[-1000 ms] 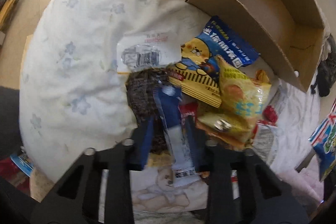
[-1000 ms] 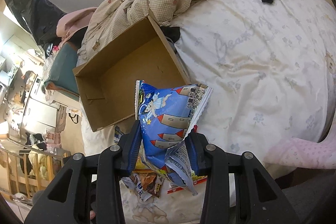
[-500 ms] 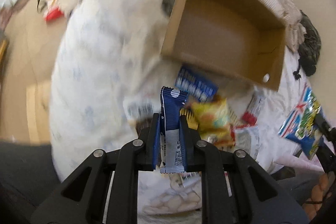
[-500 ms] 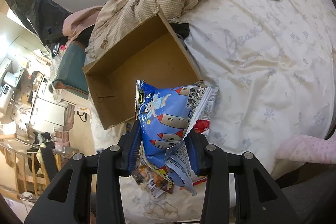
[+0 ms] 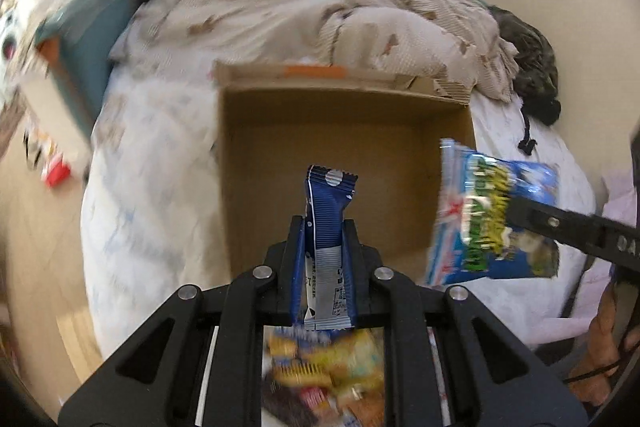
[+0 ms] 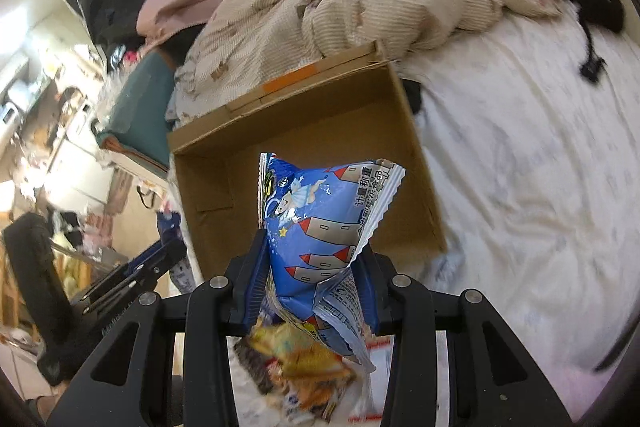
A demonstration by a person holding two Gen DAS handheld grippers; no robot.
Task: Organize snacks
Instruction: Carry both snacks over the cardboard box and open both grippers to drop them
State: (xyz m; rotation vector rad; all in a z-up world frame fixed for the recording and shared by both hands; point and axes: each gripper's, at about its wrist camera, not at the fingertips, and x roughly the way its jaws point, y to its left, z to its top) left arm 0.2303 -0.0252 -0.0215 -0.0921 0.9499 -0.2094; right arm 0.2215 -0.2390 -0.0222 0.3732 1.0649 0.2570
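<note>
My left gripper [image 5: 323,247] is shut on a slim blue and silver snack bar [image 5: 326,227], held upright in front of the open cardboard box [image 5: 344,163]. My right gripper [image 6: 314,263] is shut on a puffy blue snack bag [image 6: 320,227] with rocket pictures, also lifted before the cardboard box [image 6: 224,187]. In the left wrist view that blue snack bag [image 5: 492,223] hangs at the box's right edge, in the right gripper's black finger [image 5: 560,223]. A pile of snacks [image 5: 324,371] lies on the bed below both grippers, and the pile [image 6: 300,355] is blurred in the right wrist view.
The box lies on a white floral bedsheet [image 6: 540,167]. A beige quilt [image 5: 320,11] is heaped behind it, with dark clothing [image 5: 532,59] at the right. A teal cushion [image 6: 140,111] and room clutter sit left. A person's hand [image 5: 608,339] shows at lower right.
The left gripper closed on the blue bar, lifted it off the pile and swung toward the box. The right gripper carried its blue bag nearer to the box.
</note>
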